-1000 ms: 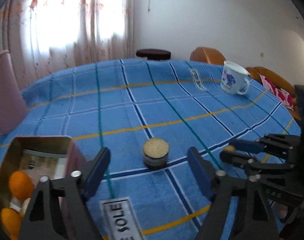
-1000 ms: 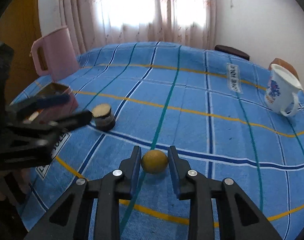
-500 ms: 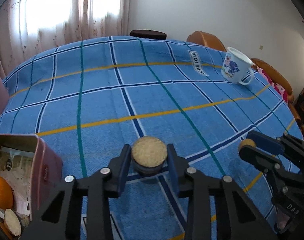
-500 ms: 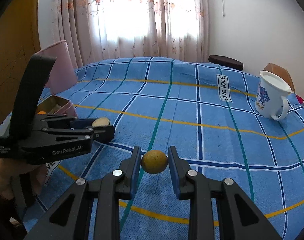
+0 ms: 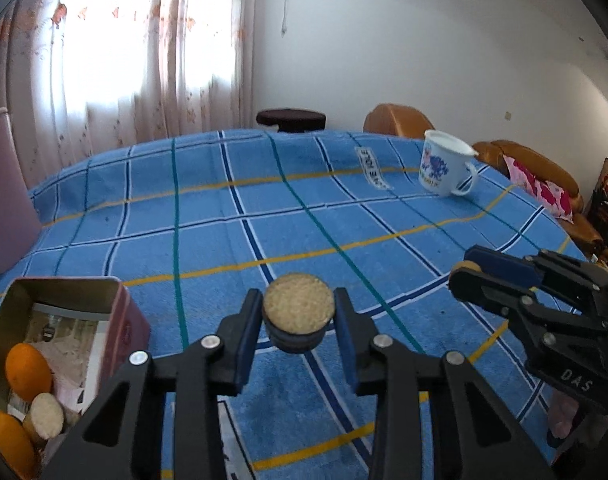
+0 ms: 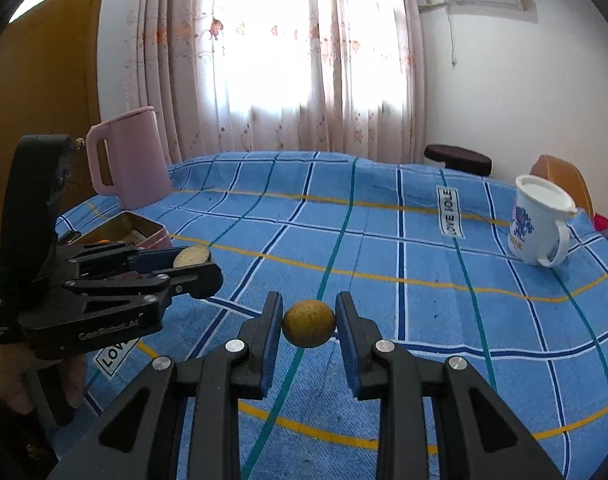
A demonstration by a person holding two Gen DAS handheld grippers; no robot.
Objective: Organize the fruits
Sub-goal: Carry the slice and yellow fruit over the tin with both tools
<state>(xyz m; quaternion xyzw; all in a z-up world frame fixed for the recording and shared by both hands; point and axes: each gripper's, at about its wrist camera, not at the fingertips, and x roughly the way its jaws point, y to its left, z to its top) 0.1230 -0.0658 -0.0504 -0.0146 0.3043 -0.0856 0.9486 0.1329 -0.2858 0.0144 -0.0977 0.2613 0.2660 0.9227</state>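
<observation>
Tin (image 5: pixel 64 292) at left holding oranges (image 5: pixel 27 372); left gripper (image 5: pixel 298 322) pinching round slice (image 5: pixel 298 308), right gripper (image 6: pixel 309 322) pinching yellow fruit (image 6: pixel 309 322); white mug (image 6: pixel 540 220), pink jug (image 6: pixel 132 156) well apart behind.

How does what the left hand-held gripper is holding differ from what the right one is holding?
The piece in the left hand-held gripper is a short cylinder with a flat, grainy tan top and a dark side; the fruit in the right hand-held gripper is a smooth yellow-brown oval with dark speckles. The cylinder looks wider between its fingers than the fruit does. Both are clamped between blue-padded fingers, above the blue checked tablecloth.
</observation>
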